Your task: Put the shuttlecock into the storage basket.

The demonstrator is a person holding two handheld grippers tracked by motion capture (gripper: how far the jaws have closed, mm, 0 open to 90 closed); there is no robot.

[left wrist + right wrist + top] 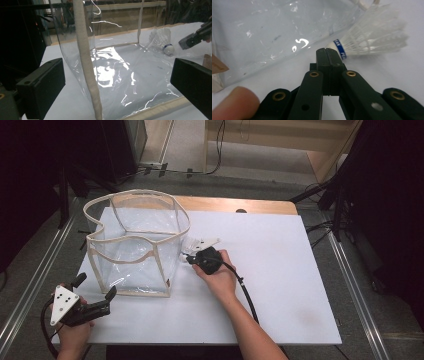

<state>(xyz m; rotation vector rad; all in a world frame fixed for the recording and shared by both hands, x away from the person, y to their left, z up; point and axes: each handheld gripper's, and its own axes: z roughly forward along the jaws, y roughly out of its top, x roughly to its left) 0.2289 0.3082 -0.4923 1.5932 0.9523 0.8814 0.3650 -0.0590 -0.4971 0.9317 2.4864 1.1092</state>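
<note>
High view overhead, facing forward; both tool views low, close — shared shuttlecock [372, 37] beside bag [112, 70].

Your right gripper [329, 53] hides the shuttlecock [372, 37] cork tip; its blue band's lettering is cut short, perhaps reading "PE".

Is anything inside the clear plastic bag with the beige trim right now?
Nothing shows inside the clear plastic bag with beige fabric trim; through its walls only the white table appears. The white feathered shuttlecock lies outside, beside it. Glare on the plastic hides patches of the bag's floor.
</note>
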